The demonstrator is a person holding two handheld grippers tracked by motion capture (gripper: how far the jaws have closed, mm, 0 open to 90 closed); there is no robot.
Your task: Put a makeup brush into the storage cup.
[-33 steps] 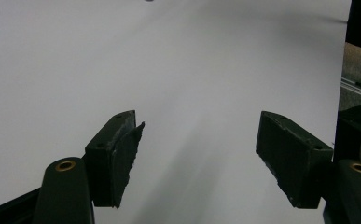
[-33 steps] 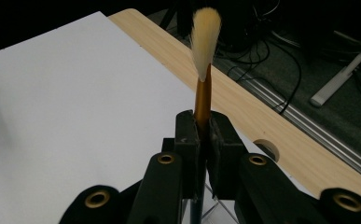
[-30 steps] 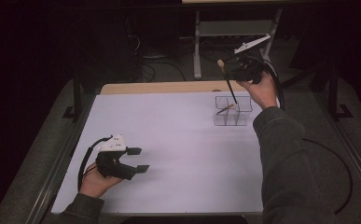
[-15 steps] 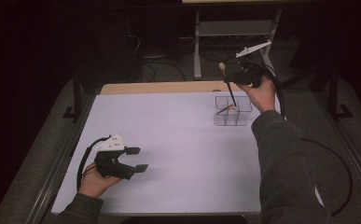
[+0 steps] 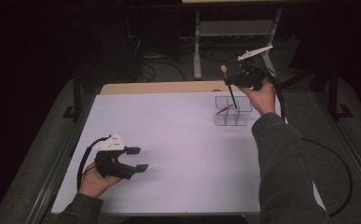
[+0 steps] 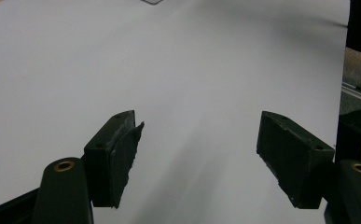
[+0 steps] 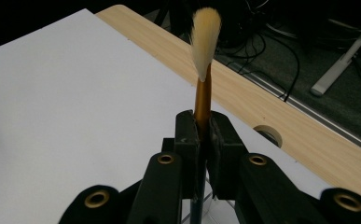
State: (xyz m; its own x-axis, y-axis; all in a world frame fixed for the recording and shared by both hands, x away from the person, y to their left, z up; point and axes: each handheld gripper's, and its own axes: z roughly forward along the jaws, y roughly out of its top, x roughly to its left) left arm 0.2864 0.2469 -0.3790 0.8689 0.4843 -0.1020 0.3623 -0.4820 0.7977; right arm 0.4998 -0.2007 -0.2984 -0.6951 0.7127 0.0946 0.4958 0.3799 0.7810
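I see the brush [image 7: 203, 79] clamped between the right gripper's [image 7: 203, 128] jaws. In the right gripper view the gold ferrule rises out of the closed jaws at centre frame, with the pale bristle tuft pointing up toward the top edge. The dark handle runs down below the jaws.

In the high view the brush [image 5: 229, 91] sits at upper right. Its tuft is uppermost and the handle slants down into the tray [image 5: 222, 122], a clear tray with compartments. I cannot tell whether the handle tip touches the tray floor. A thin brownish stick [image 5: 225, 109] lies tilted in the tray's upper left compartment, just beside the brush handle.

The right gripper [image 5: 236, 77] is held above the tray's far side, near the wooden strip [image 5: 159, 87] along the table's far edge. The right hand [image 5: 262, 95] grips it from the right, with the sleeve [image 5: 285, 168] running down to the bottom of the frame.

The left gripper [image 5: 138, 158] is at lower left of the high view, well apart from the tray. In its own view the left gripper's [image 6: 197, 154] jaws stand wide apart, with bare white sheet [image 6: 192, 70] between them. The left hand [image 5: 92, 179] rests low over the sheet [image 5: 169, 140], with the jaws pointing right across the frame.
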